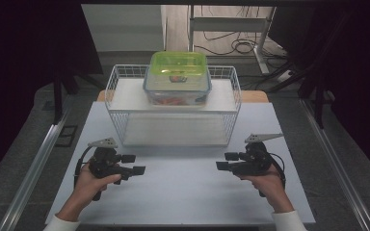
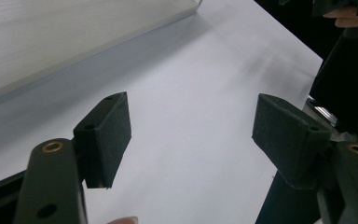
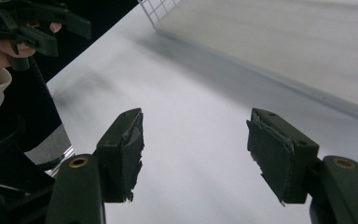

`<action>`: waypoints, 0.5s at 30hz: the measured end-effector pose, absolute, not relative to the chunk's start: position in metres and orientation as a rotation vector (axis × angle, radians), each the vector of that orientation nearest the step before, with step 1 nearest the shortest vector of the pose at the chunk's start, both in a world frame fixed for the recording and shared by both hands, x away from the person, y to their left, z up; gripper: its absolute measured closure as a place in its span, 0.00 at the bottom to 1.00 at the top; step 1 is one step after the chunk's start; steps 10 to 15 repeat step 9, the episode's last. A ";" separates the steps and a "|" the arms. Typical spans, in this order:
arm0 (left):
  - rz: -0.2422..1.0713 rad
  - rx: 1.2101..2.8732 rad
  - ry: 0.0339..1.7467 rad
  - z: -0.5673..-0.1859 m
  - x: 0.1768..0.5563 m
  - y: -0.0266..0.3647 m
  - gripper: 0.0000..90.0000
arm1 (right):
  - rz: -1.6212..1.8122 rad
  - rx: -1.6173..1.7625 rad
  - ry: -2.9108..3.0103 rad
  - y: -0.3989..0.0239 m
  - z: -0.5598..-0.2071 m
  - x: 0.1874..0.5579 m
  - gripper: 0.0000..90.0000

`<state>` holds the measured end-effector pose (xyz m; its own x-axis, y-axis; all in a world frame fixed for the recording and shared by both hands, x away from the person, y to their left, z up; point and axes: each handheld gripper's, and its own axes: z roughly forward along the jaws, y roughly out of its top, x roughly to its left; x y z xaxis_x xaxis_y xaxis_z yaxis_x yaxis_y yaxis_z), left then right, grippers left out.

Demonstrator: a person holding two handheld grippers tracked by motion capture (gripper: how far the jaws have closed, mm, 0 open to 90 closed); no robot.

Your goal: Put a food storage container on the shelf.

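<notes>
A clear food box with a green lid [image 1: 178,79] rests on top of a white wire basket [image 1: 172,105] at the far middle of the table. Something red shows through its wall. My left gripper [image 1: 134,164] is low over the white table top, front left, pointing right, its jaws open with nothing between them. My right gripper [image 1: 226,161] mirrors it at the front right, pointing left, also open and empty. The left gripper view shows its two pads [image 2: 106,138] wide apart over bare table. The right gripper's pads [image 3: 122,154] stand wide apart as well.
The white table top [image 1: 183,187] spreads between the two hands. Metal rails [image 1: 33,168] run along both sides of the table. Cables [image 1: 241,45] lie on the floor beyond the basket. The basket's near wall is about a hand's length ahead of both grippers.
</notes>
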<state>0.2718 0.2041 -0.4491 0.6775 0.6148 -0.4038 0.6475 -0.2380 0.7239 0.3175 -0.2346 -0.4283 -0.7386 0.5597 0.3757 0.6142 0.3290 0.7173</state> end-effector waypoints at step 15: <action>-0.020 1.902 1.011 -0.454 0.273 0.209 0.29 | -1.425 -1.146 -2.521 -0.243 -0.435 0.313 0.35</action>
